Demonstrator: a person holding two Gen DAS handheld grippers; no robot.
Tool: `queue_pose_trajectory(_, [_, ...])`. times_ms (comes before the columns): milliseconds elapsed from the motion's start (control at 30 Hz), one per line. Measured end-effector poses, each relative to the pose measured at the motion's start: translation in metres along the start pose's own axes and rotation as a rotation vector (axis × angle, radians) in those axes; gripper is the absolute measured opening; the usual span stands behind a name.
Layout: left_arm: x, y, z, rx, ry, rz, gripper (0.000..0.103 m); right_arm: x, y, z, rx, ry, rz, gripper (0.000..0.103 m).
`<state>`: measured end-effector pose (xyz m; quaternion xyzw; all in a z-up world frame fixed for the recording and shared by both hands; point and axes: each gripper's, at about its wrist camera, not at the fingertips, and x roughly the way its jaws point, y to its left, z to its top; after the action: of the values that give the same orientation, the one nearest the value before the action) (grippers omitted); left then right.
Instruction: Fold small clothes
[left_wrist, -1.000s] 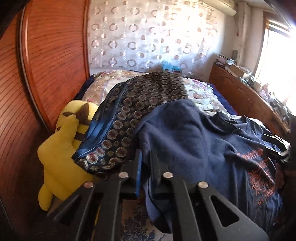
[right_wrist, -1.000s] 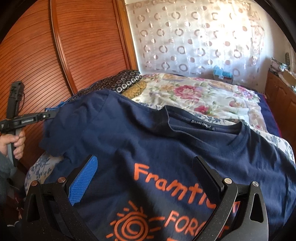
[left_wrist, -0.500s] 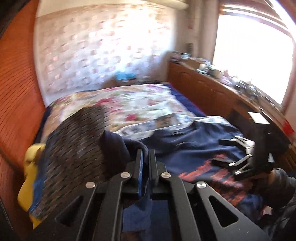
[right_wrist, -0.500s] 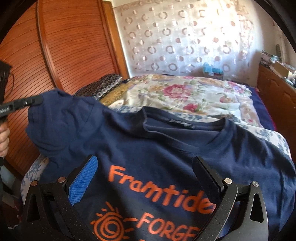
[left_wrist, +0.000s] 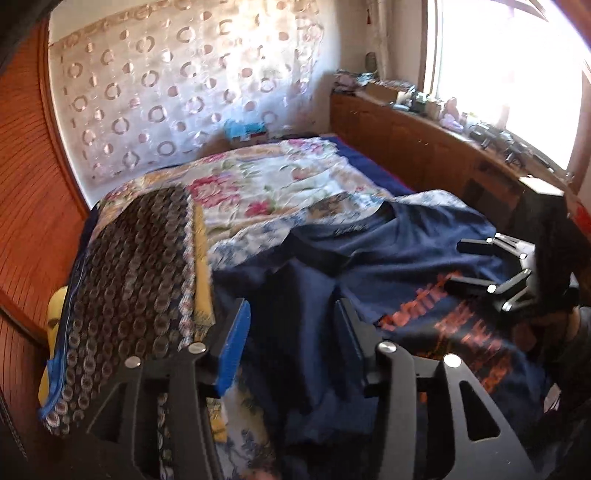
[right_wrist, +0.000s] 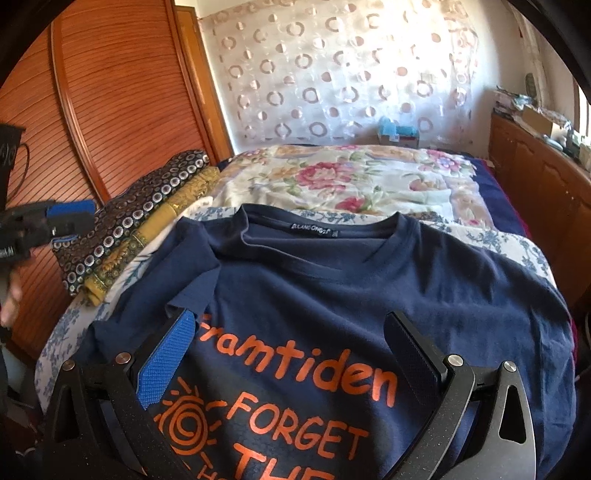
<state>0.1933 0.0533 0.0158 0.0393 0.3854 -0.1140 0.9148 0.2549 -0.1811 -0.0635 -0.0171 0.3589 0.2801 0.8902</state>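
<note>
A navy T-shirt (right_wrist: 332, 288) with orange lettering lies front up on the bed, collar toward the far end. Its left sleeve (right_wrist: 195, 258) is folded inward onto the chest. My left gripper (left_wrist: 290, 314) hovers at the shirt's left edge with its jaws opening. The sleeve (left_wrist: 295, 291) shows through the gap below them, and the pads do not touch it. From the right wrist view the left gripper (right_wrist: 55, 218) hangs off the bed's left side. My right gripper (right_wrist: 290, 325) stands open over the printed chest, holding nothing, and the left wrist view shows this right gripper (left_wrist: 458, 266) at the shirt's right.
A folded pile of circle-patterned and mustard cloth (right_wrist: 140, 221) sits left of the shirt, with a yellow plush toy (left_wrist: 55, 306) beside it. The floral bedspread (right_wrist: 351, 177) stretches beyond. A wooden slatted door (right_wrist: 110, 110) stands left, a wooden cabinet (left_wrist: 424, 147) right.
My left gripper carried the pinched sleeve inward over the shirt, then opened and let it go. The sleeve now lies folded on the chest. The right gripper stayed open and shifted a little.
</note>
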Motion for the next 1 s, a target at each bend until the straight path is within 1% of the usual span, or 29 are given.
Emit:
queue_pose_trajectory(100, [0.006,0.004,-0.017,-0.027,0.016,0.015,0.052,0.008,0.007,0.002,-0.014,0.021,0.038,0.095])
queue_pose_trajectory(167, [0.007,0.009,-0.029,-0.046,0.024,0.018,0.052,0.018,0.016,0.003,-0.029,0.045,0.076,0.086])
queue_pose_trajectory(200, [0.007,0.010,-0.035,-0.053,0.029,0.019,0.052,0.021,0.020,0.002,-0.037,0.055,0.088,0.079])
queue_pose_trajectory(267, [0.005,0.012,-0.044,-0.066,0.024,0.023,0.052,0.033,0.030,0.003,-0.060,0.089,0.119,0.073])
queue_pose_trajectory(333, [0.002,0.015,-0.052,-0.081,0.019,0.016,0.053,0.043,0.039,0.004,-0.073,0.117,0.151,0.065])
queue_pose_trajectory(467, [-0.004,0.019,-0.065,-0.113,0.006,0.022,0.053,0.067,0.054,0.009,-0.076,0.174,0.223,0.057])
queue_pose_trajectory(500, [-0.005,0.021,-0.068,-0.119,0.003,0.024,0.053,0.073,0.057,0.009,-0.073,0.187,0.235,0.053])
queue_pose_trajectory(567, [-0.006,0.024,-0.073,-0.132,0.005,0.041,0.053,0.087,0.061,0.008,-0.070,0.224,0.252,0.050])
queue_pose_trajectory(600, [-0.007,0.026,-0.075,-0.137,0.004,0.041,0.053,0.092,0.063,0.007,-0.069,0.244,0.251,0.037])
queue_pose_trajectory(633, [-0.007,0.028,-0.076,-0.144,0.001,0.039,0.053,0.094,0.064,0.006,-0.073,0.245,0.246,0.023])
queue_pose_trajectory(667, [-0.008,0.030,-0.078,-0.152,-0.001,0.038,0.053,0.094,0.065,0.007,-0.078,0.245,0.241,0.020])
queue_pose_trajectory(700, [-0.009,0.033,-0.081,-0.165,-0.001,0.036,0.053,0.091,0.064,0.008,-0.081,0.241,0.241,0.008])
queue_pose_trajectory(733, [-0.010,0.035,-0.084,-0.171,-0.003,0.035,0.053,0.087,0.064,0.010,-0.079,0.225,0.255,0.006])
queue_pose_trajectory(800, [-0.011,0.036,-0.087,-0.179,-0.006,0.034,0.053,0.072,0.059,0.015,-0.071,0.166,0.258,0.005])
queue_pose_trajectory(867, [-0.013,0.035,-0.089,-0.179,-0.010,0.034,0.053,0.055,0.049,0.024,-0.051,0.117,0.199,0.006])
queue_pose_trajectory(967, [-0.015,0.030,-0.093,-0.168,-0.016,0.033,0.053,0.042,0.039,0.026,-0.043,0.087,0.097,0.006])
queue_pose_trajectory(1000, [-0.015,0.029,-0.092,-0.164,-0.016,0.033,0.053,0.041,0.039,0.025,-0.059,0.088,0.073,0.015])
